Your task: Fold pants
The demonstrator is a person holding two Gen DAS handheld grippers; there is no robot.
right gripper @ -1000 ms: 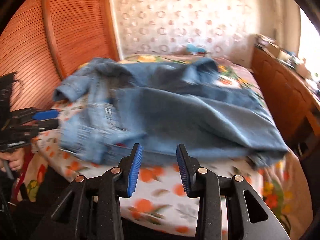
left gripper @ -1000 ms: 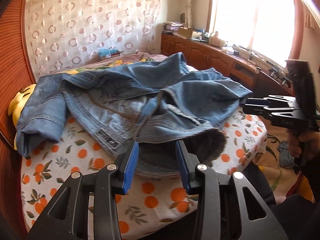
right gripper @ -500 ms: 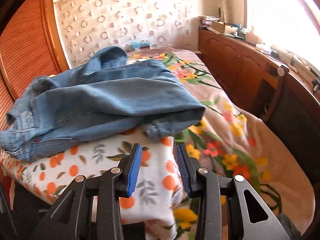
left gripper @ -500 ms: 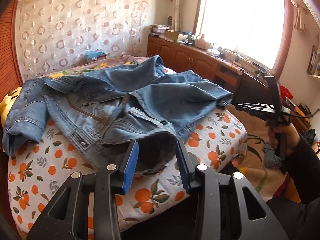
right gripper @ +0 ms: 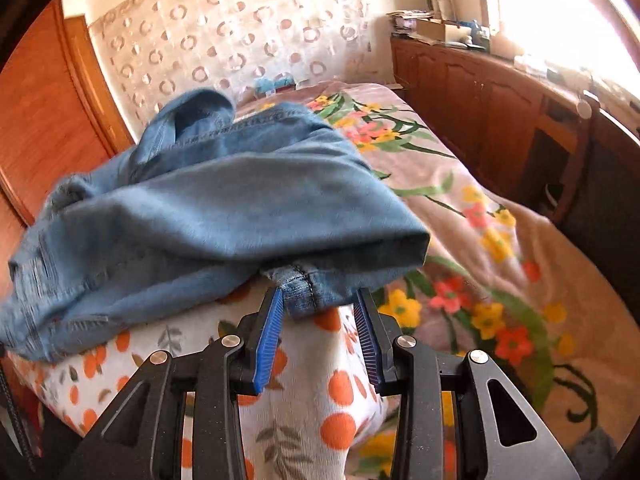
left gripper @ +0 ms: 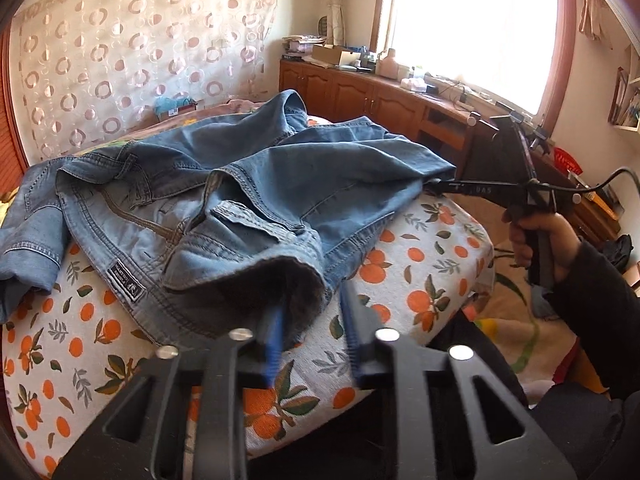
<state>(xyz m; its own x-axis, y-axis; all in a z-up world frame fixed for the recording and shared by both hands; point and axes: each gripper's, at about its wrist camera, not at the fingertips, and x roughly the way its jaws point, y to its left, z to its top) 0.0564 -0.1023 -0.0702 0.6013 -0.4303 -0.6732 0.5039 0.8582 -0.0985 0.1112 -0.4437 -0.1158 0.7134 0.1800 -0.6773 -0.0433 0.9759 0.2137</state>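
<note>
Crumpled blue denim pants (left gripper: 240, 196) are spread over a cushion covered in white cloth with an orange-fruit print (left gripper: 432, 256), which rests on a bed under a pinkish floral blanket (right gripper: 500, 248). A sheer curtain patterned with rings (left gripper: 132, 64) is hung across the far wall, and a run of wooden cabinets (left gripper: 360, 92) is set on the right beneath a bright window (left gripper: 472, 20) (its top cluttered with boxes and small items). The left gripper (left gripper: 310, 336) is seen at the near waistband edge, its blurred blue pads closing, with a fold of denim between them; whether the fabric is already pinched cannot be told. The right gripper (right gripper: 320, 334) is held partly open at the right-hand hem of a pant leg, the hem hanging between the pads without being squeezed. The right hand (left gripper: 540, 236) is visible on its handle.
</note>
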